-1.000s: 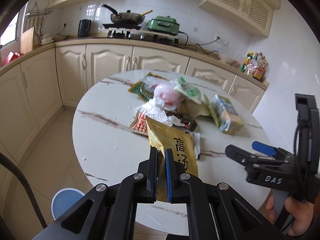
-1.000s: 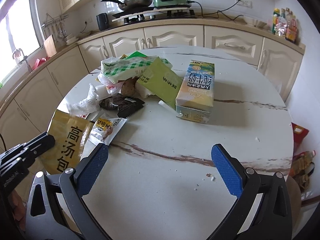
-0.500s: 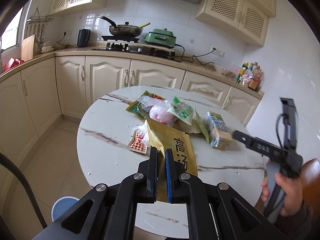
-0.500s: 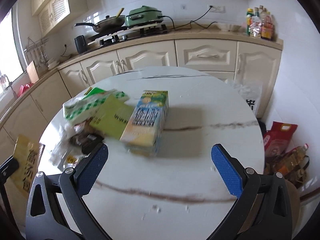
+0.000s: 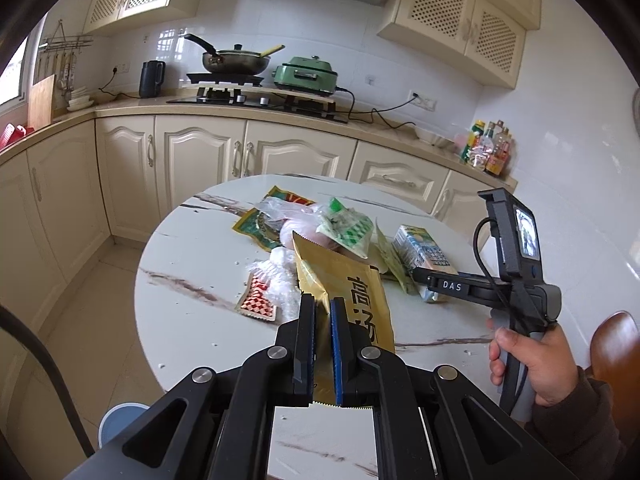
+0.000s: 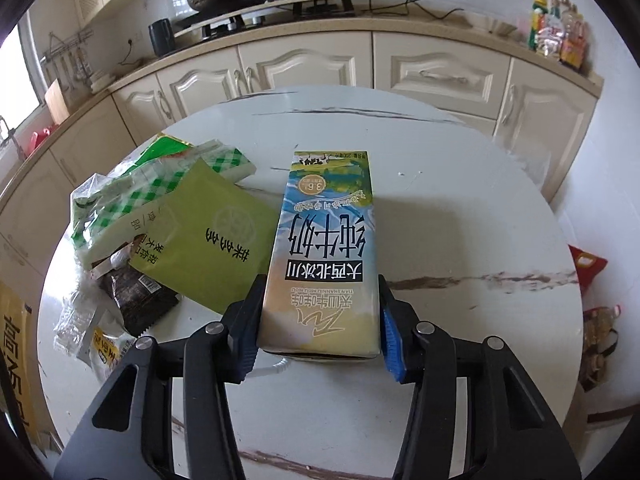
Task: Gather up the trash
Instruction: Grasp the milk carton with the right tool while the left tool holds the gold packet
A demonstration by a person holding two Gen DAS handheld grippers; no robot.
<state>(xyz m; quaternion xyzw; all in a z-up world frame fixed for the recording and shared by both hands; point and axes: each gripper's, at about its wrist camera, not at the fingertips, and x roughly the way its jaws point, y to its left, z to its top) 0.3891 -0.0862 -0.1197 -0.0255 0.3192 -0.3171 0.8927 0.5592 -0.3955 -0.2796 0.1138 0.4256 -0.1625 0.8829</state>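
My left gripper [image 5: 322,304] is shut on the lower edge of a gold packet [image 5: 352,280], which it holds up over the near edge of the round marble table [image 5: 192,260]. A milk carton [image 6: 324,256] lies flat on the table. My right gripper [image 6: 320,320] straddles its near end, jaws closing, both pads against the carton's sides. In the left wrist view a hand [image 5: 532,360] holds that gripper, reaching to the carton [image 5: 420,250]. To the carton's left lie a green packet [image 6: 212,244], a green-checked bag [image 6: 132,208] and a dark wrapper [image 6: 136,304].
A blue bin [image 5: 116,420] stands on the floor below the table's near left edge. A wooden chair back [image 5: 612,344] is at the right. Bags [image 6: 596,336] lie on the floor right of the table. Cream cabinets [image 5: 200,160] run behind.
My right gripper moved forward across the table to the milk carton and its wide-open jaws closed in on the carton's sides. The left gripper kept its hold on the gold packet.
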